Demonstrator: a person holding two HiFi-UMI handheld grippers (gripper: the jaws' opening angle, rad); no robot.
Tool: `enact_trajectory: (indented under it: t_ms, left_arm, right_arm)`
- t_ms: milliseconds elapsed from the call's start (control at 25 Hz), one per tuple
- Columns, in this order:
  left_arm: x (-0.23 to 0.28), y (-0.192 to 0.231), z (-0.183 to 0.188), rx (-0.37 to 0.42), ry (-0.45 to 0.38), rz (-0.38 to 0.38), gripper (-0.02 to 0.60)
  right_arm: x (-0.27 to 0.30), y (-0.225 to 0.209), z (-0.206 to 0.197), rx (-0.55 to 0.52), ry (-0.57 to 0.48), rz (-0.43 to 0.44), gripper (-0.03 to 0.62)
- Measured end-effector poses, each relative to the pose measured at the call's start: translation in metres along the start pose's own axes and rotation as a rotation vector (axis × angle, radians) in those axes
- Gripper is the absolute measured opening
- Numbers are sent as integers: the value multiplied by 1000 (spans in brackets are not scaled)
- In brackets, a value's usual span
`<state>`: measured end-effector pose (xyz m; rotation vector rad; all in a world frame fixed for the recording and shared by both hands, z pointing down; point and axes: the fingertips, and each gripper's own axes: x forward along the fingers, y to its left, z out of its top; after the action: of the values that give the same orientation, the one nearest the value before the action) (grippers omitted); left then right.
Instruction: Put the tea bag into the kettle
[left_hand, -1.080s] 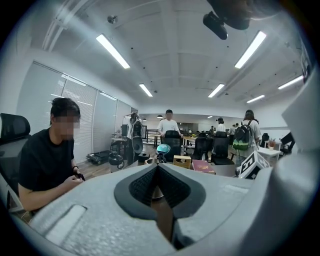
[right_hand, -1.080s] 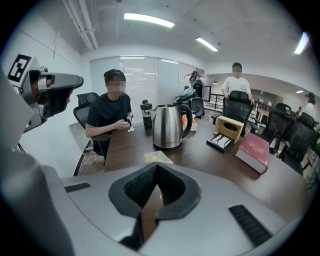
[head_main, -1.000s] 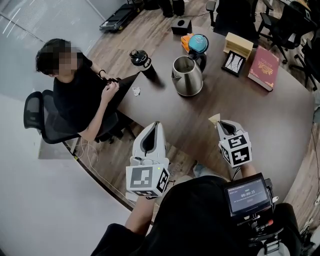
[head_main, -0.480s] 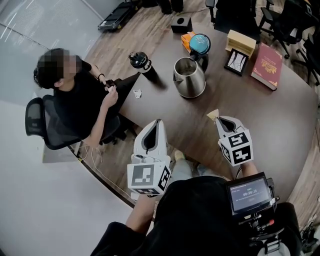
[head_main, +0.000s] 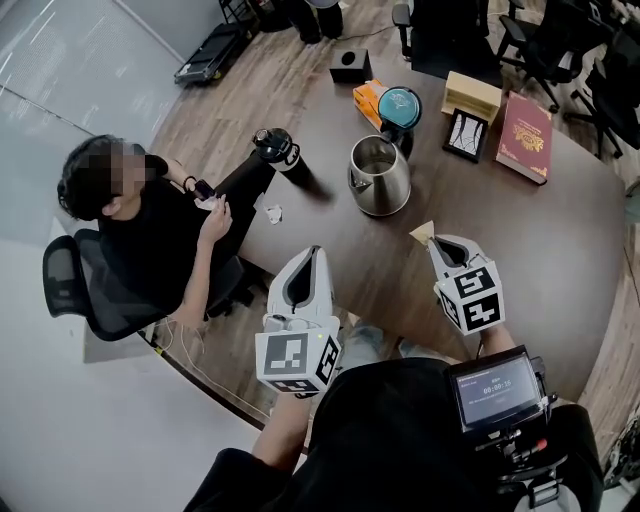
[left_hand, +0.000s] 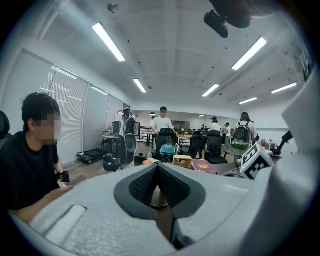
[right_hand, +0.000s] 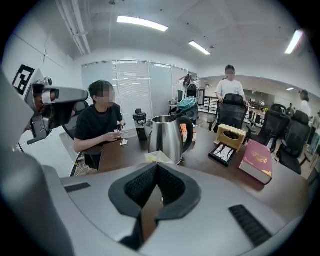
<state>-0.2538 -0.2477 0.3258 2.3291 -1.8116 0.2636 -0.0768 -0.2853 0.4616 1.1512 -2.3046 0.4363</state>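
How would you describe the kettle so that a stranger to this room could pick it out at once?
Find the big dark wooden table. Towards its far side, between a black bottle and a red book, stands the kettle. It is the only shiny steel thing there, open-topped, with a black handle.

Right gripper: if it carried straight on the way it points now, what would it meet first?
Most likely the kettle, its steel side dead ahead beyond the tea bag pinched in the right gripper jaws. The table between looks free, though depth is uncertain.
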Motion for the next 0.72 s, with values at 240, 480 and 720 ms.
enact_trajectory:
  t_ms: [240,480,720]
  left_arm:
    - [12,29,3,-10,-7,-38,5]
    - [21,57,10,-21,-21,-65,5]
    - [30,82,11,-27,-35,-86,5]
  right_arm:
    - [12,-2,28,5,-14,-55,8]
    - [22,2,66,-4,-45,-92,8]
    - [28,11,108,-24,-94,-101,8]
